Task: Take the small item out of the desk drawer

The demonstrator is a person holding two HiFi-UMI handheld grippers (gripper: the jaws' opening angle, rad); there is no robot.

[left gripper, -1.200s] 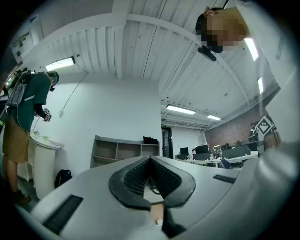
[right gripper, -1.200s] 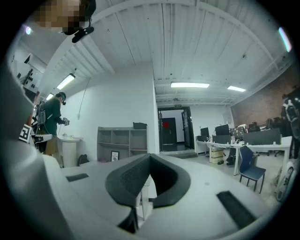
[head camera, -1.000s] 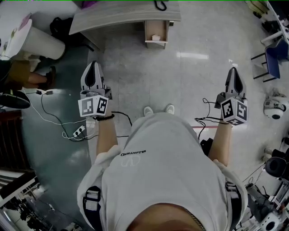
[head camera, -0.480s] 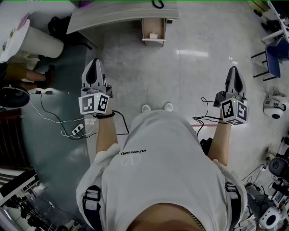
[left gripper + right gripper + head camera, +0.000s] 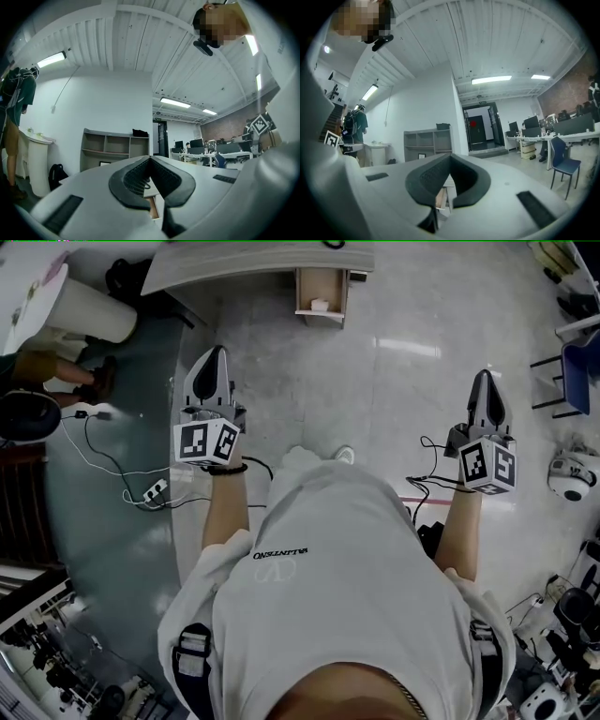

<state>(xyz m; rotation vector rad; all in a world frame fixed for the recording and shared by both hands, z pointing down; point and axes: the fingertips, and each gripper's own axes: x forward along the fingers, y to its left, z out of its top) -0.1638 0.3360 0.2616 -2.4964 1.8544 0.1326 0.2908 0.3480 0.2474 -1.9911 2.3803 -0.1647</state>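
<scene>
Top centre of the head view: open drawer [image 5: 322, 289] under the counter [image 5: 244, 263], small pale item [image 5: 320, 305] inside.
We hold the left gripper [image 5: 215, 360] mid-left and the right gripper [image 5: 485, 382] mid-right, over the floor [image 5: 394, 418], well apart from the drawer; both jaws closed together, nothing between them.

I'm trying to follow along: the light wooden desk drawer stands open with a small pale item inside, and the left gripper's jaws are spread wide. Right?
Not quite. The jaws of the left gripper are shut, with nothing between them, as the left gripper view shows. The light wooden desk drawer does stand open with the small pale item inside.
</scene>
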